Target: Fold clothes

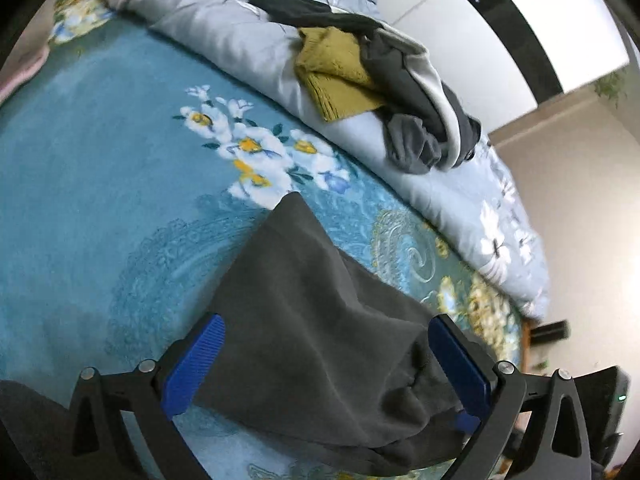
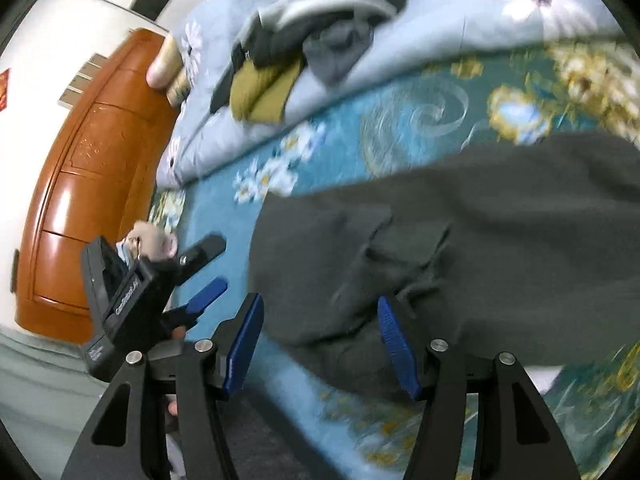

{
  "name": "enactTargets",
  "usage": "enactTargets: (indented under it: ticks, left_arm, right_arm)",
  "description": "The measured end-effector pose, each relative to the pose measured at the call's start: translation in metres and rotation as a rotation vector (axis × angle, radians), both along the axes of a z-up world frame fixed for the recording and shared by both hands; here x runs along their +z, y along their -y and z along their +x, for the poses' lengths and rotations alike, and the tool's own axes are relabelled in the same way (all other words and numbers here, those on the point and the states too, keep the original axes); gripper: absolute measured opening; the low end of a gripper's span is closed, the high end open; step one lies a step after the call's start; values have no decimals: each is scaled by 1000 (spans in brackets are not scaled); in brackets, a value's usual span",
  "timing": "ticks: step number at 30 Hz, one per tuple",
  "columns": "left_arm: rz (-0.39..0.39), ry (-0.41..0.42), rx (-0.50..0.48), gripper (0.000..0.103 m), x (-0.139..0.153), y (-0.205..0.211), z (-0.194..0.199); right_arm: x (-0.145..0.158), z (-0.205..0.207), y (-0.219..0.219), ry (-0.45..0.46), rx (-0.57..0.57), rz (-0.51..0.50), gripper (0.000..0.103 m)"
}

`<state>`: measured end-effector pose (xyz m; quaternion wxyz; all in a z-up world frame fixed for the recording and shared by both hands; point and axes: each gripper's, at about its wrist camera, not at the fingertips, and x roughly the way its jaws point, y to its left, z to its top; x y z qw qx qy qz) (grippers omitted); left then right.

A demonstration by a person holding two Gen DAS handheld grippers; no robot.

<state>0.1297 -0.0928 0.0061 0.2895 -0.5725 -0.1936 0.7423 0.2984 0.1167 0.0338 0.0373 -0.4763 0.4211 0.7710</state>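
Blue pads point(image 1: 192, 364) of my left tool point(image 1: 326, 364) sit closest to the left wrist lens, spread as wide as they go. A dark grey garment point(image 1: 316, 320) lies between them on the bed, and neither pad presses on it: the left pad is clear of the cloth, while the right pad is just beside a bunched fold. The garment lies on a teal floral blanket point(image 1: 100, 184), one corner reaching up toward a cluster of white and yellow flowers in the print. Beyond it, a pale grey quilt point(image 1: 224, 40) is heaped along the far side of the bed, and on top of it lies a pile of clothes point(image 1: 384, 92): a mustard knit, dark grey pieces and something white.

From the right wrist view, my right tool point(image 2: 320, 344) stands about half open over the near edge of the same dark grey garment point(image 2: 460, 248). Crumpled cloth sits between its pads, but this view is blurred and I cannot tell whether they touch it. To the left I see my left tool point(image 2: 208, 268), wide open, with a hand point(image 2: 154, 244) behind it. A brown wooden headboard point(image 2: 88, 184) stands at the left edge, with the quilt point(image 2: 440, 40) and the pile of clothes point(image 2: 280, 64) above.
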Motion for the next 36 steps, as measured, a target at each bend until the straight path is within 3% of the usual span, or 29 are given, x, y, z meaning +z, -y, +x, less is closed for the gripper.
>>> enactTargets:
  ticks: [3, 5, 8, 12, 14, 16, 17, 20, 27, 30, 34, 36]
  left_arm:
    - [42, 6, 9, 103, 1, 4, 1]
    - [56, 4, 0, 103, 2, 6, 2]
    - [86, 9, -19, 103, 3, 6, 4]
    - [127, 43, -22, 103, 2, 11, 2]
    - [145, 53, -12, 103, 2, 16, 3]
    - [157, 51, 2, 103, 4, 21, 3]
    - [161, 55, 7, 103, 4, 23, 3]
    - [172, 69, 23, 103, 3, 28, 2]
    - [141, 88, 3, 103, -1, 23, 2]
    - [117, 107, -7, 103, -5, 18, 2]
    - [75, 104, -30, 103, -6, 11, 4]
    - [54, 101, -44, 103, -6, 9, 5]
  right_arm:
    - [-11, -10, 9, 72, 3, 45, 61]
    - [-26, -10, 5, 159, -52, 74, 61]
    - [-41, -2, -4, 214, -156, 60, 61]
    - [-52, 4, -13, 177, -264, 16, 61]
    - [-53, 4, -18, 157, -305, 17, 50]
    - [-52, 2, -19, 170, -331, 39, 18]
    - [-50, 1, -18, 175, -336, 45, 18]
    - [-34, -6, -9, 150, -308, 88, 12]
    - [35, 6, 18, -53, -160, 198, 11]
    - [31, 22, 23, -21, -120, 241, 11]
    - [-21, 40, 15, 124, -138, 178, 11]
    - [-35, 43, 17, 148, -133, 163, 11]
